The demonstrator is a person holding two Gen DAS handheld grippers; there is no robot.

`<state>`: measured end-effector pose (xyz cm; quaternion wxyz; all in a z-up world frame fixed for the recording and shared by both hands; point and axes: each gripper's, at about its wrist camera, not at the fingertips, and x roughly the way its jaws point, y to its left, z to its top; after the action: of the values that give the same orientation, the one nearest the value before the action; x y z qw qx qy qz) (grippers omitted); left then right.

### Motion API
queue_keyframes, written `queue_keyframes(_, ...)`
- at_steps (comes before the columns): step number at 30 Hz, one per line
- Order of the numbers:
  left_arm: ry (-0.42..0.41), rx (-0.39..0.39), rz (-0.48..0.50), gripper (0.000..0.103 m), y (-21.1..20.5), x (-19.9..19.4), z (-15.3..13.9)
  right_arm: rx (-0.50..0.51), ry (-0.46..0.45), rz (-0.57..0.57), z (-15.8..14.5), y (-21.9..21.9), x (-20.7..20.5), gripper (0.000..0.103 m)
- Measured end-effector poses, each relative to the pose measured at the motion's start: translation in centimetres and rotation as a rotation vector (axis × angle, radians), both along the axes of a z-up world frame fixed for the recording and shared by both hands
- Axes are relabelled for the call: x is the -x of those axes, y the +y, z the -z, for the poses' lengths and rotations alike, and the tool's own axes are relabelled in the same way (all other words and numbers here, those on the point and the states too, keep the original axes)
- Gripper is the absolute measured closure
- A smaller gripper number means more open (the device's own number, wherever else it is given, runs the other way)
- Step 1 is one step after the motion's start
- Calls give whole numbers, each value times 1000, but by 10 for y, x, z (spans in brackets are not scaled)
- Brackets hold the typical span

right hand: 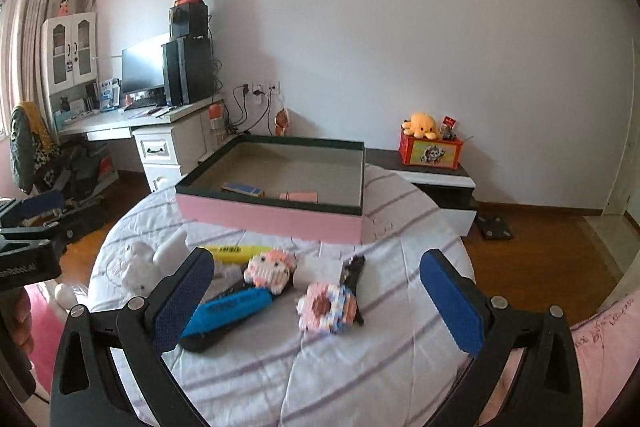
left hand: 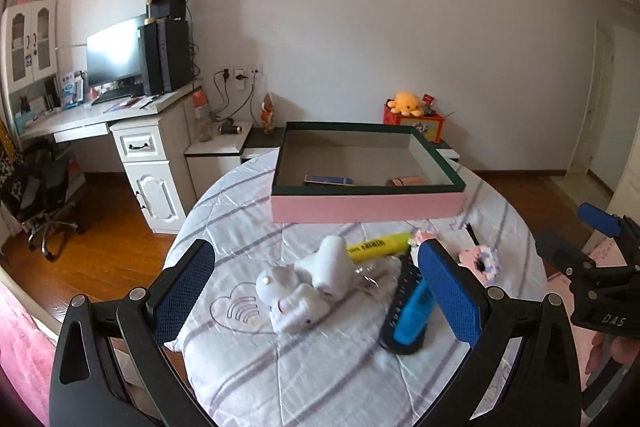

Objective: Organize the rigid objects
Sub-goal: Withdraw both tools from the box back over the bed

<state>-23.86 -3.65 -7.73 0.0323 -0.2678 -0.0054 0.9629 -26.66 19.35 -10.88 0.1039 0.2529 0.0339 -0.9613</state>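
On the round table with a striped white cloth [left hand: 320, 371] stands a pink box [left hand: 368, 207] with a dark rim. A blue item [left hand: 329, 181] and a pink item [left hand: 406, 181] lie inside it. In front of the box lie a white toy figure [left hand: 304, 283], a yellow highlighter [left hand: 378, 245], a blue highlighter [right hand: 232, 309] on a black flat object [left hand: 400, 331], and two brick-built figures [right hand: 270, 269] [right hand: 328, 307]. My left gripper [left hand: 316, 291] hovers open above the white toy. My right gripper [right hand: 318, 301] hovers open above the brick figures. Neither holds anything.
A white desk [left hand: 80, 117] with a monitor and computer tower stands at the back left, with an office chair [left hand: 40, 187] beside it. A low cabinet [right hand: 436, 179] carries a red box with a yellow plush. Pink bedding [right hand: 608, 347] lies at the near right, above a wooden floor.
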Motion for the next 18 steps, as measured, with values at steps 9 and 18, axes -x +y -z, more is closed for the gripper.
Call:
queue_keyframes(9, 33, 46, 5, 0, 10, -27, -5, 3, 17, 17, 0, 7, -21, 0)
queue_keyframes(18, 41, 74, 5, 0, 14, -31, -6, 6, 15, 15, 5, 10, -25, 0)
